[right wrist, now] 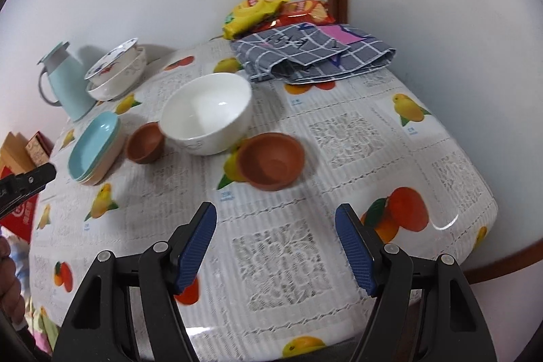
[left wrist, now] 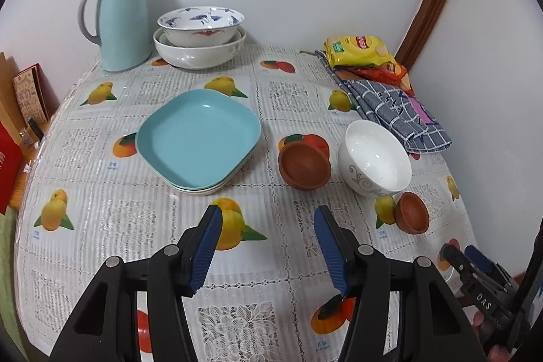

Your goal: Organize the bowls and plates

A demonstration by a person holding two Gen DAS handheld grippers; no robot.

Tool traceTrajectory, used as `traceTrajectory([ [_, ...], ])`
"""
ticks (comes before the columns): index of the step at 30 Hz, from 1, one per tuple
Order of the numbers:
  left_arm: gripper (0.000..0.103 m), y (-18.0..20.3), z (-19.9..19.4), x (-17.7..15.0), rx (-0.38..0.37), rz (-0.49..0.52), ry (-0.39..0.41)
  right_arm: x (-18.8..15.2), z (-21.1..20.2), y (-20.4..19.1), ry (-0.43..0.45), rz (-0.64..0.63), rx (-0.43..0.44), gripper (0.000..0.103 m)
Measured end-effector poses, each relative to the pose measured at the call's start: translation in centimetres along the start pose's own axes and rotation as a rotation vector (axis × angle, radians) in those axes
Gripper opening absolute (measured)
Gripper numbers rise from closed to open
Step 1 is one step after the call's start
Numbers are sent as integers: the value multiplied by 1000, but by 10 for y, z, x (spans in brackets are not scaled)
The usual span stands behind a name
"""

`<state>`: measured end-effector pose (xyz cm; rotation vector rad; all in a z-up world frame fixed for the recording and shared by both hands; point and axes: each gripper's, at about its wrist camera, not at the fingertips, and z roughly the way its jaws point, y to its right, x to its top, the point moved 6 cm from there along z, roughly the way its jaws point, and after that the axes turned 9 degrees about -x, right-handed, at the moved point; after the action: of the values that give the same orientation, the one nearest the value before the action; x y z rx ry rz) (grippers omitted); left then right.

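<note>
A stack of square plates, teal on top (left wrist: 198, 138) (right wrist: 95, 146), lies mid-table. A white bowl (left wrist: 375, 156) (right wrist: 207, 112) stands to its right between two small brown bowls: one near the plates (left wrist: 303, 165) (right wrist: 145, 142), one nearer the front (left wrist: 411, 212) (right wrist: 271, 160). A blue-patterned bowl sits in a larger white bowl (left wrist: 200, 38) (right wrist: 115, 72) at the back. My left gripper (left wrist: 268, 246) is open and empty above the cloth, short of the plates. My right gripper (right wrist: 275, 248) is open and empty, short of the near brown bowl.
A teal thermos jug (left wrist: 120, 17) (right wrist: 66, 83) stands at the back left. A folded checked cloth (left wrist: 393, 111) (right wrist: 315, 53) and snack bags (left wrist: 366, 55) (right wrist: 271, 9) lie at the back right by the wall. Boxes (left wrist: 30, 97) stand past the table's left edge.
</note>
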<state>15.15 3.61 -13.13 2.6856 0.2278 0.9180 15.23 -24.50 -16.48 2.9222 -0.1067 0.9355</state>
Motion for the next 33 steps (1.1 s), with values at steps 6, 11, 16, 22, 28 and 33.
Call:
traceTrajectory([
  [6, 54, 4, 26, 2, 19, 1, -30, 8, 18, 9, 2, 48, -4, 70],
  [11, 54, 8, 46, 5, 10, 9, -48, 13, 33, 14, -10, 64, -4, 69],
  [16, 54, 10, 66, 7, -10, 8, -68, 18, 53, 16, -28, 82, -14, 65],
  [22, 54, 9, 88, 14, -32, -20, -78, 20, 79, 17, -70, 100, -1, 56],
  [28, 54, 9, 110, 23, -30, -49, -88, 24, 98, 18, -95, 102, 3, 47],
  [33, 54, 5, 130, 23, -24, -106, -100, 25, 107, 15, -98, 93, -2, 44],
])
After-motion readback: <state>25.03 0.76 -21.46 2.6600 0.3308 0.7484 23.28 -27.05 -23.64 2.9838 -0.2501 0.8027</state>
